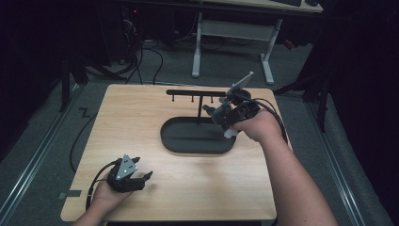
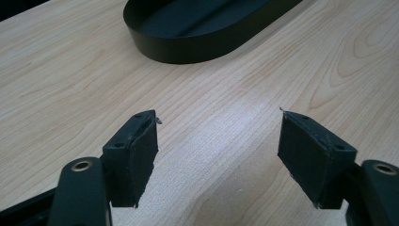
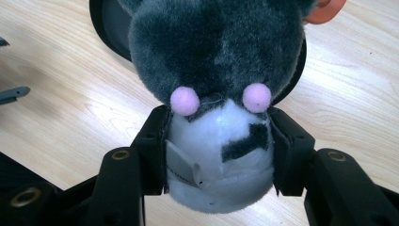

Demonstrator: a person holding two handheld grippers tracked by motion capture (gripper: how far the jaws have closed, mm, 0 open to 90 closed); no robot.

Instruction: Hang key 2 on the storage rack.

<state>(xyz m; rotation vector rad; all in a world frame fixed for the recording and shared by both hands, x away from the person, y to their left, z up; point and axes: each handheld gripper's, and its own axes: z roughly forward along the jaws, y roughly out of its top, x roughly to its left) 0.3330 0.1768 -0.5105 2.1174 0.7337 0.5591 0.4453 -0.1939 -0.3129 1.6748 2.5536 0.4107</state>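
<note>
A plush toy (image 3: 216, 52) with dark grey fur, a white end and two small pink pompoms sits between the jaws of my right gripper (image 3: 219, 155), which is shut on its white part. In the high view the toy (image 1: 216, 113) and right gripper (image 1: 226, 118) hang over the right end of a black oval tray (image 1: 169, 141). A black T-shaped rack (image 1: 197, 92) with small hooks rises from the tray's far side. My left gripper (image 1: 143, 168) rests near the table's front left, open; in the left gripper view its jaws (image 2: 219, 155) stand wide apart over bare wood, facing the tray (image 2: 188, 52).
The wooden table (image 1: 141, 113) ends close behind the rack and just in front of the left hand. A white desk frame (image 1: 230, 33) and cables (image 1: 141, 61) lie on the floor beyond it. An orange bit (image 3: 324, 12) shows at the toy's far side.
</note>
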